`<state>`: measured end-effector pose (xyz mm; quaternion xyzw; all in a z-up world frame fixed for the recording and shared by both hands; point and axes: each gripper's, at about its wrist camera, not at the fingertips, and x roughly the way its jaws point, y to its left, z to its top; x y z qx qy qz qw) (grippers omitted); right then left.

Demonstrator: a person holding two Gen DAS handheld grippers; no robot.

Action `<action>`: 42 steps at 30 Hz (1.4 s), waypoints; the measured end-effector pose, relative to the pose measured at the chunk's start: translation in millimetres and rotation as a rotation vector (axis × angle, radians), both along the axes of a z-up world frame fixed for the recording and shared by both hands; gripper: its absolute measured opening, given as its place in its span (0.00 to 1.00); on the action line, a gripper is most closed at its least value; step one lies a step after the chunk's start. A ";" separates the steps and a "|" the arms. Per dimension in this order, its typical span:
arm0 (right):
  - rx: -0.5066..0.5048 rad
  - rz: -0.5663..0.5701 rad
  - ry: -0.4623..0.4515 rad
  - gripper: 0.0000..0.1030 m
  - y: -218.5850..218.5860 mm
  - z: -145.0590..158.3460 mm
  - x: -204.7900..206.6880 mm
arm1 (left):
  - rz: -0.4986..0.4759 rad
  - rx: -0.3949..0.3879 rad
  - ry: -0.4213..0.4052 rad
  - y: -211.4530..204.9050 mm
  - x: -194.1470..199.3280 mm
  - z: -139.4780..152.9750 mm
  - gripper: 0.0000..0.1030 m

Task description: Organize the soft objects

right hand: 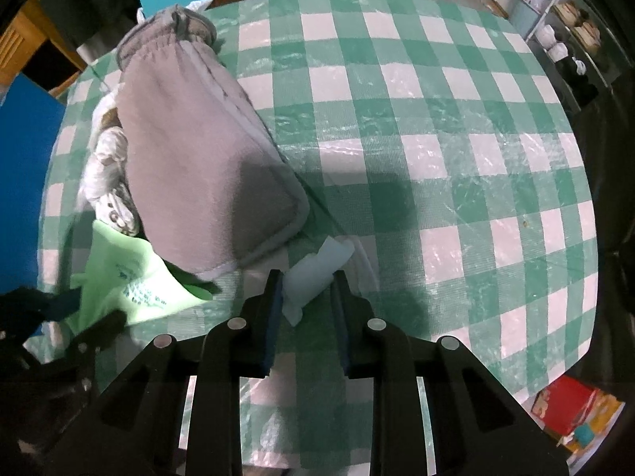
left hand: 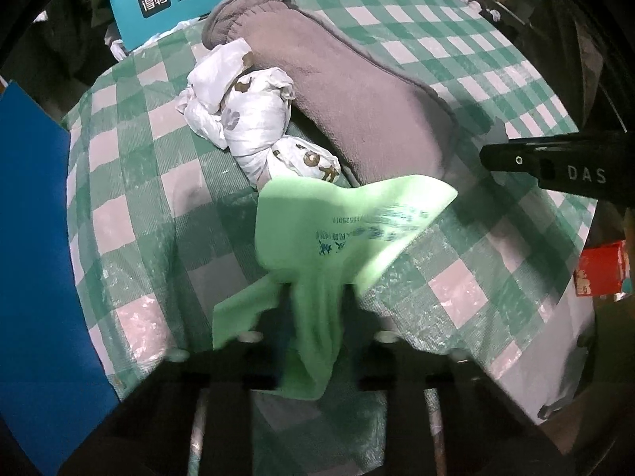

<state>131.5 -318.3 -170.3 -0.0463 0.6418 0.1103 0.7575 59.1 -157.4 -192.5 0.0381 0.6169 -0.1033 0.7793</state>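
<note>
Meanwhile the left gripper is pinching a light-green cloth printed with blue characters too blurred to read, holding it over the green-checked tablecloth. Its jaws are clamping the bunched fabric. The right gripper, marked "DAS", is gripping a pale blue cloth beside the grey towel. A crumpled white printed garment is lying just left of that towel.
</note>
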 end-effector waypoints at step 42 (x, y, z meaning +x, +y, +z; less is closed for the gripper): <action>0.121 0.146 -0.166 0.21 38.9 81.3 -22.1 | 0.138 -0.095 -0.183 57.1 -8.7 96.8 0.05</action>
